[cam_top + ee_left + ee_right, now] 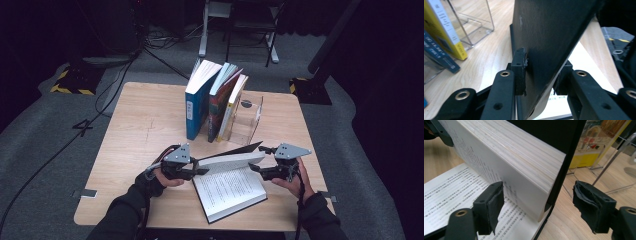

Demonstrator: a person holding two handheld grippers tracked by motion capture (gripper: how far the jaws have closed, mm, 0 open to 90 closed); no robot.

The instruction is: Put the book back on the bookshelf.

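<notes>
— Where's the book?

— The open book (231, 187) lies near the tabletop (145, 125) front edge. My left hand-held gripper (202, 171) is clenched on its raised cover; the right hand-held gripper (252, 168) straddles the page block, released.

— Room?

— Bare wood left; the bookstand (247, 122) stands just behind.

Both forearms, in dark sleeves, come in from the near edge of the high view, one at each side, hands level and just above the bench. Left hand (162, 179) grips the left hand-held gripper (200, 171) with its jaws pointing inward toward the right side; grey three-cornered plate on top, cable trailing back along the wrist. In the left gripper view its pads (520, 72) press on both faces of a black book cover (549, 37): clamped. Right hand (295, 184) holds the right hand-held gripper (253, 167) pointing inward toward the left side, plate up. In the right gripper view its pads (495, 206) stand apart, touching nothing: jaws open.
</notes>
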